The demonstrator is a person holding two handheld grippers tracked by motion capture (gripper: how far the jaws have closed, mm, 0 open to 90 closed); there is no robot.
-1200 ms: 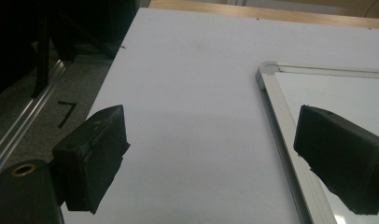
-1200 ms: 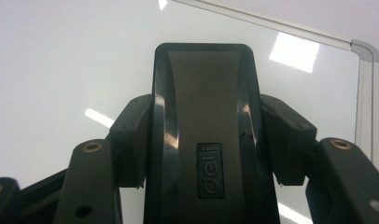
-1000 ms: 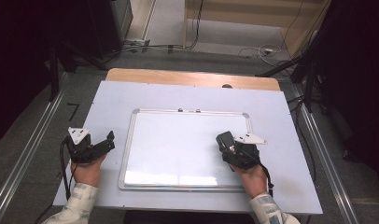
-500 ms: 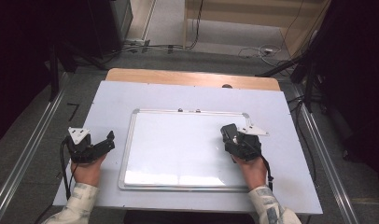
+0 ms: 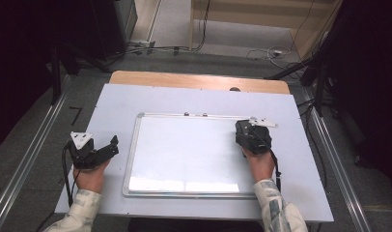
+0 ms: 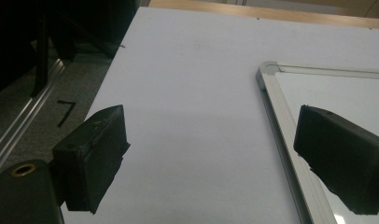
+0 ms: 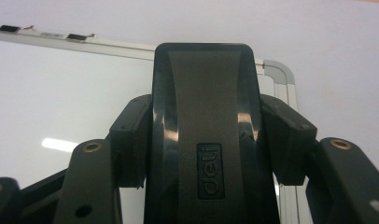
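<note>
A white whiteboard (image 5: 184, 150) with a silver frame lies flat in the middle of the pale table (image 5: 184, 99). My right gripper (image 5: 246, 133) hovers over the board's far right corner, shut on a black board eraser (image 7: 206, 107) that bears a "deli" mark. The eraser stands between the two pads, and the board's rounded corner (image 7: 278, 70) lies just beyond it. My left gripper (image 5: 107, 147) rests on the table left of the board, open with nothing between its jaws. In the left gripper view the board's frame (image 6: 276, 107) runs past the right fingertip (image 6: 337, 154).
A wooden strip (image 5: 194, 81) runs along the table's far edge. Two small clips (image 5: 194, 114) sit on the board's far rail. Metal rails (image 5: 30, 159) flank the table, and cables lie on the floor (image 5: 261, 50) beyond it.
My right gripper has slid with the eraser away from the person and a little to the right, toward the board's far right corner. The left gripper has stayed put.
</note>
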